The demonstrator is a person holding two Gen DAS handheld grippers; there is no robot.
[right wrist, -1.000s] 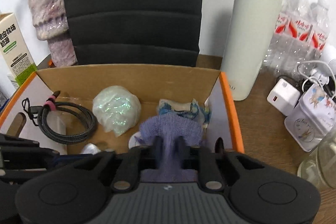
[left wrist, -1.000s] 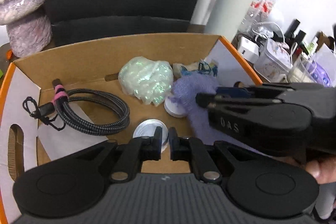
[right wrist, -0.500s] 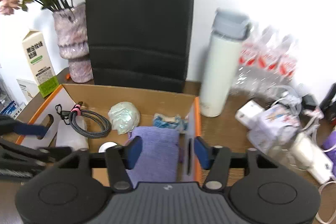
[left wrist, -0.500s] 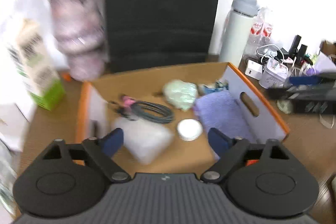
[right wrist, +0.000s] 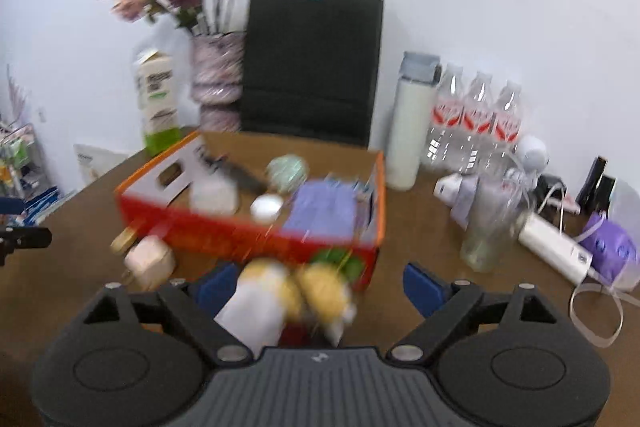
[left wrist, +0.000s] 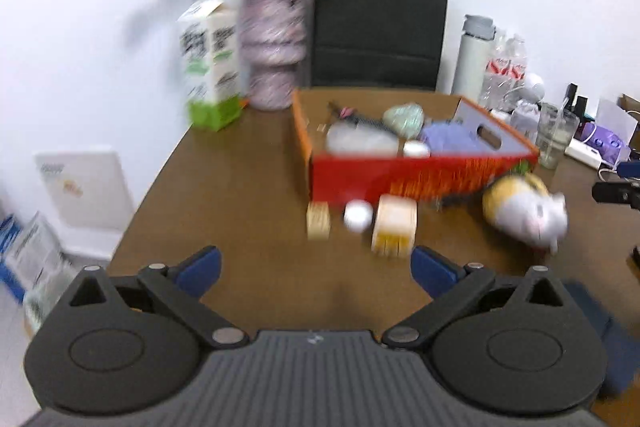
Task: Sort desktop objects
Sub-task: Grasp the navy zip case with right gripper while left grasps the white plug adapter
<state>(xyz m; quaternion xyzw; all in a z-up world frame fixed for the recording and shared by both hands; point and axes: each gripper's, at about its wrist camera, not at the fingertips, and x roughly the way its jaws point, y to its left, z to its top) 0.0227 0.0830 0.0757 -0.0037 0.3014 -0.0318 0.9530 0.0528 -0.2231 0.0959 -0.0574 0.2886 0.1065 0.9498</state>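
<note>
Left hand-held gripper [left wrist: 316, 269]: jaws just spread wide, empty, well short of the red box [left wrist: 416, 179] on the table [left wrist: 240, 211]. Right hand-held gripper [right wrist: 318, 281]: jaws likewise just opened, plush toy [right wrist: 296, 293] lying between them ungripped, before the box.

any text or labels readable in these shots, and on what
None can be read.
Milk carton: dark print over a green band, blurred.
Water bottles: red and white labels, lettering too small.
White box by the wall: faint marks, unreadable.
Right gripper body: small pale mark, not legible.
</note>
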